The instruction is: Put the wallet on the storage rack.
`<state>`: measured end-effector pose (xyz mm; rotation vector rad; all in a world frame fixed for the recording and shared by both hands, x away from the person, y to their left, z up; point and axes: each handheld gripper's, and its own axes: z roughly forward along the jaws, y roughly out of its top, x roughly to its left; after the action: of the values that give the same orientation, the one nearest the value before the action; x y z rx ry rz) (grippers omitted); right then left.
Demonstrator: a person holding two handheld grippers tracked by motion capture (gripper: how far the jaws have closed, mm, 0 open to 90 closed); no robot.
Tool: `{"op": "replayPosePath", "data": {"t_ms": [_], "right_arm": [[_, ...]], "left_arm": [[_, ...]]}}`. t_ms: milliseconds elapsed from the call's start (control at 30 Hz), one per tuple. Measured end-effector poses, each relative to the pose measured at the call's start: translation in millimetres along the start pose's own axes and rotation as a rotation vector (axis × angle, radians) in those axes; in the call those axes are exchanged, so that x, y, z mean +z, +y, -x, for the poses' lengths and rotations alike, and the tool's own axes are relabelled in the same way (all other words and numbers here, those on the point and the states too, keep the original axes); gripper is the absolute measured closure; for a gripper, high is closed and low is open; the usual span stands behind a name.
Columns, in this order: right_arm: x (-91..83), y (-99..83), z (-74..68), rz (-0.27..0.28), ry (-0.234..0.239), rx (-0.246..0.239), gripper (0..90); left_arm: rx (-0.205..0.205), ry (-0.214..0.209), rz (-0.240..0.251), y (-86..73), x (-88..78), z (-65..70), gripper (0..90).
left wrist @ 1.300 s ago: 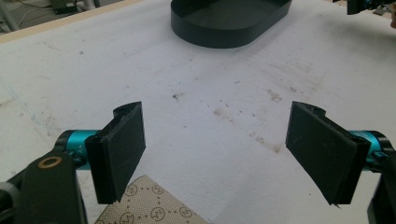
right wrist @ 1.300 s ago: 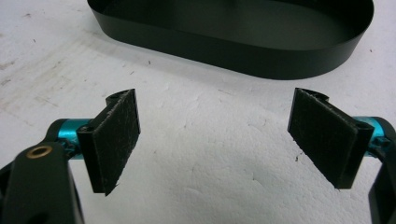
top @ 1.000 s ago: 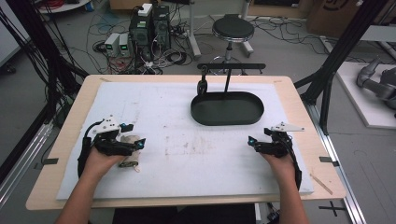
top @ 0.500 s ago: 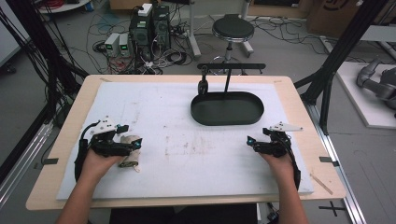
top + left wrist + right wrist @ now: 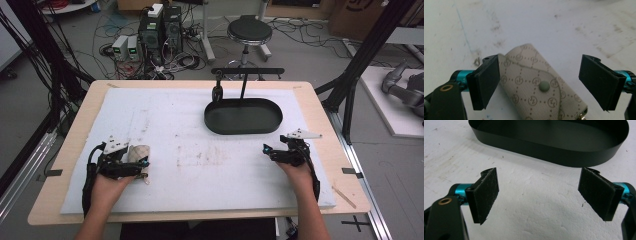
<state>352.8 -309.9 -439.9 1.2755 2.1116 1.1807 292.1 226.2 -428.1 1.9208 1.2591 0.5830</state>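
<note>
A beige monogrammed pouch point(image 5: 534, 87) with a round snap lies flat on the white foam mat point(image 5: 200, 150) at the near left. My left gripper point(image 5: 541, 82) is open, with its pads on either side of the pouch. The left pad point(image 5: 486, 80) stands at the pouch's edge and the right pad point(image 5: 599, 80) is well clear of it. From above, the left gripper point(image 5: 139, 159) sits over the pouch point(image 5: 137, 151). My right gripper point(image 5: 270, 152) rests at the near right, open, with nothing between its fingers point(image 5: 540, 197).
A black oval tray point(image 5: 243, 129) stands at the back middle of the mat, just ahead of the right gripper, and its wall point(image 5: 549, 147) is close. Behind it rises a black T-shaped stand point(image 5: 245, 72) with a small dark object point(image 5: 217, 92) hanging from it.
My left gripper has slid slightly toward the near edge of the table, and more of the pouch shows beyond it. The right gripper has hardly moved.
</note>
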Motion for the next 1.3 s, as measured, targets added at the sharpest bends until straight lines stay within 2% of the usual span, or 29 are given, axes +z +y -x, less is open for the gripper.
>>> {"op": "replayPosePath", "data": {"t_ms": [33,67,100,200,333,433,467,500,533,567,833,900,1033,1200,1300], "right_arm": [[0.8,0.1,-0.1,-0.004,-0.001,-0.007,17.3],[1.0,0.1,-0.4,-0.006,-0.002,-0.005,17.3],[1.3,0.1,-0.6,-0.008,-0.003,-0.005,17.3],[2.1,0.0,-1.0,-0.012,-0.005,-0.004,17.3],[2.0,0.0,-1.7,-0.017,-0.009,-0.003,17.3],[2.3,-0.1,-1.4,-0.017,-0.007,-0.01,17.3],[2.3,-0.2,-1.3,-0.018,-0.008,-0.011,17.3],[2.7,-0.1,-1.2,-0.018,-0.008,-0.01,17.3],[2.7,-0.1,-1.2,-0.018,-0.008,-0.01,17.3],[2.9,-0.2,-1.2,-0.021,-0.008,-0.009,17.3],[2.9,-0.3,-0.7,-0.019,-0.011,-0.012,17.3],[2.4,-0.3,-0.5,-0.021,-0.014,-0.01,17.3],[3.0,-0.4,-1.1,-0.025,-0.013,-0.006,17.3],[2.1,-0.4,-1.7,-0.02,-0.013,-0.008,17.3],[0.9,-0.5,-0.9,-0.016,-0.014,-0.005,17.3]], "left_arm": [[-0.033,0.052,-0.041,-2.7,4.4,0.7,16.8],[-0.057,0.067,-0.047,-3.9,6.3,0.8,16.8],[-0.079,0.062,-0.041,-5.0,7.1,0.6,16.7],[-0.091,0.064,-0.049,-5.6,8.9,2.2,16.8],[-0.085,0.058,-0.086,-9.6,17.9,8.5,15.8],[-0.094,0.042,-0.091,-12.5,21.2,7.7,13.6],[-0.087,0.044,-0.08,-13.8,21.7,8.4,13.6],[-0.056,0.064,-0.081,-15.1,23.1,11.7,13.0],[-0.056,0.064,-0.081,-15.1,23.1,11.7,12.4],[-0.04,0.074,-0.088,-15.0,23.9,13.5,12.2],[-0.029,0.073,-0.087,-15.1,23.1,14.0,14.2],[-0.022,0.065,-0.085,-14.7,22.3,14.9,16.5],[-0.002,0.036,-0.084,-12.8,20.2,16.2,30.5],[-0.011,-0.001,-0.078,-12.0,18.9,10.8,34.0],[0.001,-0.043,-0.078,-9.2,17.2,4.9,35.2]]}}
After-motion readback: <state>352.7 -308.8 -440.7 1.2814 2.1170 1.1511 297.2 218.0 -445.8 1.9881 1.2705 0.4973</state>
